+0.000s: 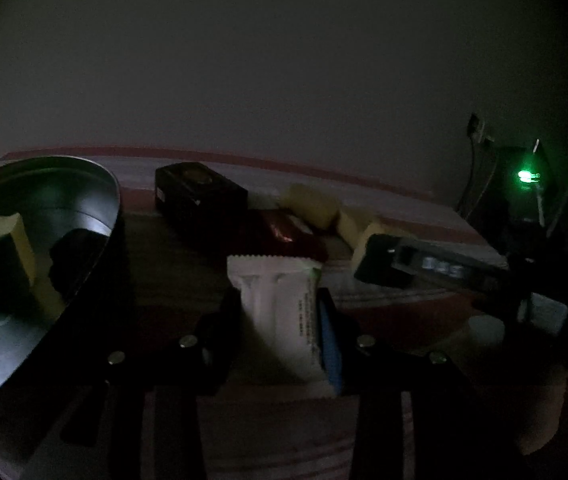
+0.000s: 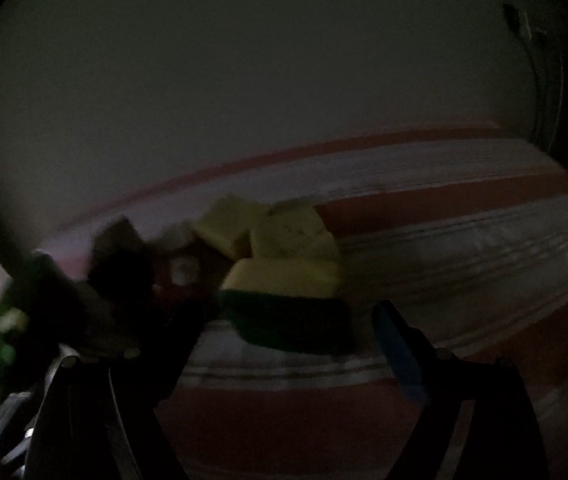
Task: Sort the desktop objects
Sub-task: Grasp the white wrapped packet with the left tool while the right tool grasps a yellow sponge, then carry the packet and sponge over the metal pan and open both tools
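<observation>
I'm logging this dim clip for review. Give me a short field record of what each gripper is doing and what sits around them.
left gripper: shut on white packet
right gripper: open, nothing held, facing sponges
bowl: metal, at the left, holds a sponge and dark items
on the table: black box, red packet, yellow sponges
lighting: very dim; right view blurred

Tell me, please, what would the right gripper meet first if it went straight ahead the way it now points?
Most likely the green-backed sponge lying just ahead of the open right gripper, with yellow sponges behind it; the picture is dark and blurred, so depth is uncertain.
</observation>
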